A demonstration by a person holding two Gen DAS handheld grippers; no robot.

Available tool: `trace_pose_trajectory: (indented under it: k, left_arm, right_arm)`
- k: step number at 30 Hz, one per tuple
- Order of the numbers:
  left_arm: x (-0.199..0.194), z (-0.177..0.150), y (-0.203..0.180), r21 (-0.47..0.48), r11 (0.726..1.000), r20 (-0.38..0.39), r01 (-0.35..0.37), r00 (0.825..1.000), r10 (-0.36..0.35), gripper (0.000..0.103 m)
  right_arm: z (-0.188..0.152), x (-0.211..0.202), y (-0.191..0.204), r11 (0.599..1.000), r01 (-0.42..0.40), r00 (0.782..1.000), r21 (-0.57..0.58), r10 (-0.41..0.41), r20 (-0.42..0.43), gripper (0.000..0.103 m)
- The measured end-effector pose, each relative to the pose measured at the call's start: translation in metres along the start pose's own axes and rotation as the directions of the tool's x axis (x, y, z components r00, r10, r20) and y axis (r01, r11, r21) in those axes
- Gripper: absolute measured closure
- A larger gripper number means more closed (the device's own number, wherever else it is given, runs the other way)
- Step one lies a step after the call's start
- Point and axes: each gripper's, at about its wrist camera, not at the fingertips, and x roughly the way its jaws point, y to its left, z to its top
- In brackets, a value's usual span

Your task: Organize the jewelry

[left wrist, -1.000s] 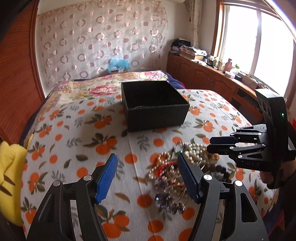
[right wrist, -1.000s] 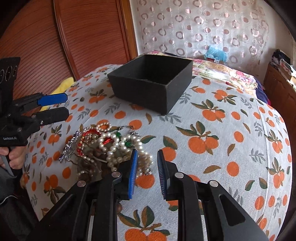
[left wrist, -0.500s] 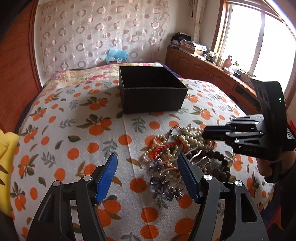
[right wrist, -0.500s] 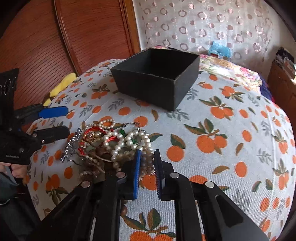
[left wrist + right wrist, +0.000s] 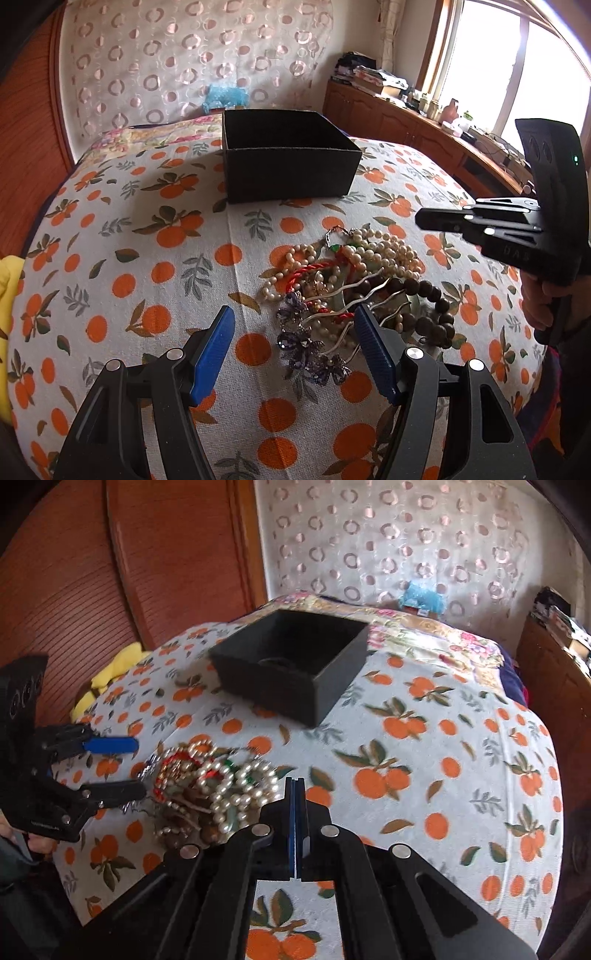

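Left wrist view showed my left gripper [image 5: 291, 347] wide open and holding nothing, its blue pads straddling the near edge of the jewelry pile [image 5: 354, 291] on the orange-print bedspread [image 5: 122, 258]. Pearls [image 5: 384, 251], a red cord [image 5: 314, 269], dark wooden beads [image 5: 424, 295] and purple pieces [image 5: 303, 343] lay tangled together, so I judged almost all sorting remained. Beyond the pile and apart from it stood the black box [image 5: 288, 173]; its inside was hidden from there. My right gripper [image 5: 424, 219] hovered at the pile's far right side. Right wrist view had that gripper [image 5: 295, 786] fully closed, pads pressed together with nothing visible between them, just beside the pearls [image 5: 240, 786]. In the box [image 5: 332, 679] I saw one dark, blurred shape, perhaps a single item already stowed; I could not tell what.
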Motion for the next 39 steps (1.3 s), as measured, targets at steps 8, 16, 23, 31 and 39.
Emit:
trace_pose_trajectory:
  k: [8, 16, 23, 31, 39]
  left_arm:
    - [0.0, -0.002, 0.003, -0.01, 1.0, -0.004, -0.004, 1.0, 0.003, 0.04]
    - [-0.001, -0.002, 0.003, -0.01, 1.0, -0.003, -0.002, 1.0, 0.002, 0.04]
    - [-0.001, -0.002, -0.001, -0.009, 1.0, -0.007, 0.006, 1.0, -0.006, 0.04]
    - [0.004, -0.003, 0.003, -0.05, 0.998, -0.019, 0.049, 0.999, -0.05, 0.047]
    - [0.007, -0.001, 0.007, -0.095, 0.991, -0.02, 0.092, 0.995, -0.094, 0.062]
  right_arm:
    - [0.008, 0.025, 0.003, 0.999, -0.033, 0.999, 0.01, 0.034, -0.032, 0.098]
    - [0.015, 0.035, 0.005, 1.0, -0.022, 0.997, -0.013, 0.021, -0.071, 0.08]
    - [0.015, 0.044, 0.003, 1.0, 0.014, 0.993, -0.025, -0.016, -0.113, 0.094]
    - [0.011, 0.013, -0.009, 0.994, 0.106, 0.994, -0.02, -0.107, -0.025, 0.095]
    - [0.019, -0.038, -0.039, 0.985, 0.167, 0.983, 0.039, -0.17, 0.075, 0.095]
